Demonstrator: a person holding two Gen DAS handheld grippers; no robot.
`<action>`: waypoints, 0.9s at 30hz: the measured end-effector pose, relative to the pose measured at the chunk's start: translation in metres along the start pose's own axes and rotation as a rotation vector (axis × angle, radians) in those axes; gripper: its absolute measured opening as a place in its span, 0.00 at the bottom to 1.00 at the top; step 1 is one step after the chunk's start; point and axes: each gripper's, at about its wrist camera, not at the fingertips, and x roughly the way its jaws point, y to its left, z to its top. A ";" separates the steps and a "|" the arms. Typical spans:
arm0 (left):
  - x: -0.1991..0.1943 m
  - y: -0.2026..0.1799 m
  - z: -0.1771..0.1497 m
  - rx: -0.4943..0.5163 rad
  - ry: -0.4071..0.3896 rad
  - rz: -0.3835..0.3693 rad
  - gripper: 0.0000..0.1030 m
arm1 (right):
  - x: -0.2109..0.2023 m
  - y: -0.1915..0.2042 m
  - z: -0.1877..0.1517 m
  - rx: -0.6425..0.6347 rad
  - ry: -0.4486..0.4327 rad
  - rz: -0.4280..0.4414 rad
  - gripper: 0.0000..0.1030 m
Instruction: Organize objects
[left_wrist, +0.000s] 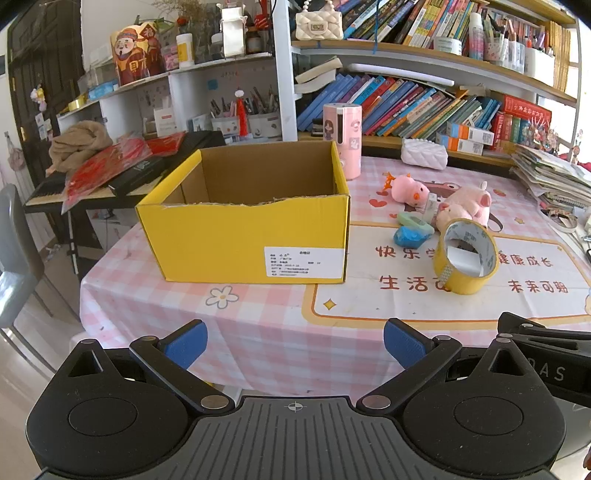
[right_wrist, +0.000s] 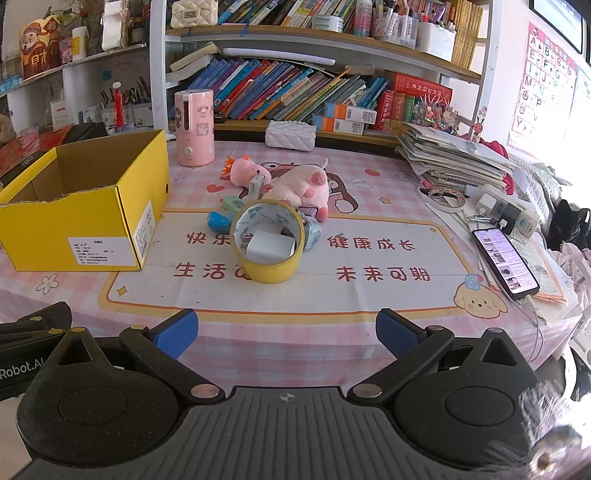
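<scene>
Right wrist view: both grippers, right gripper (right_wrist: 287, 332) and left gripper (left_wrist: 295, 343), spread, empty; nothing yet in yellow box (right_wrist: 92, 229). Next likely: reach tape roll (right_wrist: 267, 245), pinch rim.

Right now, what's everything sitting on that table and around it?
cardboard box: 1, yellow, open, table's left side
tape roll: 1, yellow, upright, table centre, white block inside
plush pigs: 2, pink, behind the tape
blue lump: 1, left of the tape
green case: 1, by the pigs
pink canister: 1, behind the box
white pouch: 1, table's back edge
phone: 1, black, screen lit, right edge
paper stack: 1, back right
bookshelf: 1, full, behind the table
left gripper: open, blue pads
right gripper: open, blue pads
</scene>
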 end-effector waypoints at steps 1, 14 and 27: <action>0.000 0.000 0.000 0.000 -0.001 -0.001 0.99 | -0.002 -0.001 0.001 0.000 -0.001 0.000 1.00; 0.000 0.000 0.000 -0.001 0.000 0.000 0.99 | -0.006 -0.001 0.000 -0.001 -0.001 -0.001 1.00; -0.002 -0.003 0.000 0.001 -0.005 0.000 1.00 | -0.007 -0.003 0.000 0.003 -0.003 -0.001 1.00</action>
